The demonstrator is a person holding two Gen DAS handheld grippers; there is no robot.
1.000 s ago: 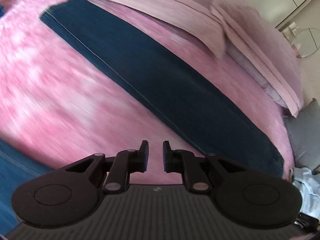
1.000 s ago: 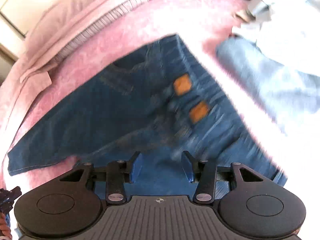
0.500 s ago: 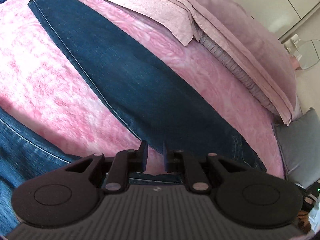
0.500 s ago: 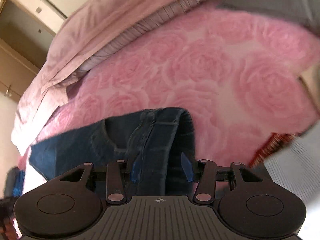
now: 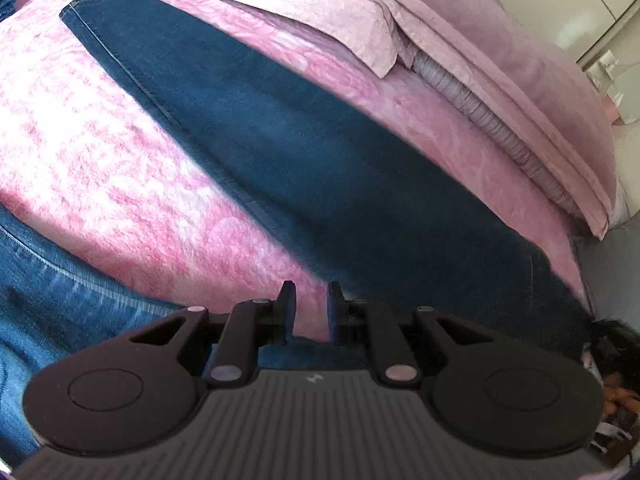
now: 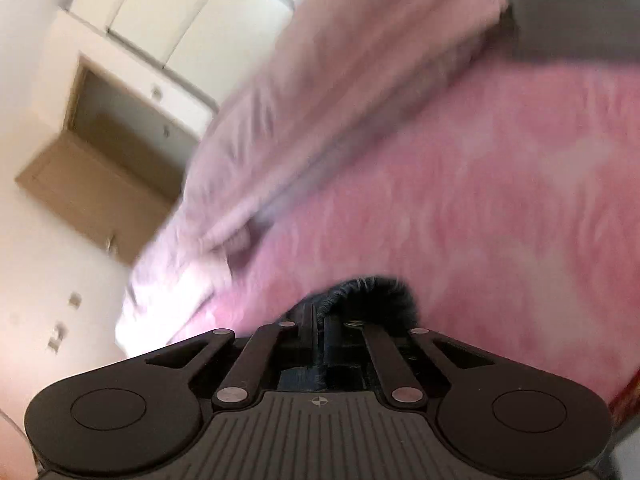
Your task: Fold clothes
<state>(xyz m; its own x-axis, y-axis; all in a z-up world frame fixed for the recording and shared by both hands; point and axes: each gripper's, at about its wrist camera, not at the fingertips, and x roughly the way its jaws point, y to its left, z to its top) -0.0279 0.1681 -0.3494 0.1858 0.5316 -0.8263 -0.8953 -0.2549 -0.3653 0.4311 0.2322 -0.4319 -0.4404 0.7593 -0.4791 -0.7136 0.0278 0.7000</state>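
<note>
A pair of dark blue jeans (image 5: 320,160) lies stretched out diagonally on the pink rose-patterned bedspread (image 5: 100,140), hem at the upper left. My left gripper (image 5: 310,308) hovers over the bedspread beside the leg's lower edge. Its jaws stand a narrow gap apart and pink cover shows through them; nothing is pinched at the tips. More faded denim (image 5: 60,300) lies at the lower left and runs under the gripper. In the right wrist view my right gripper (image 6: 320,320) is closing tight, pads pressing a bunched fold of dark denim (image 6: 368,292) that bulges past the fingertips.
Lilac pillows (image 5: 500,60) are stacked along the far edge of the bed, also blurred in the right wrist view (image 6: 340,80). A grey cushion (image 5: 612,248) sits at the right. White cupboards (image 6: 160,20) and a wooden niche (image 6: 112,160) stand beyond the bed.
My right gripper went from wide open over the jeans' top edge to shut on it, its view swinging up toward pillows and cupboards. The left view slid along the leg, then settled.
</note>
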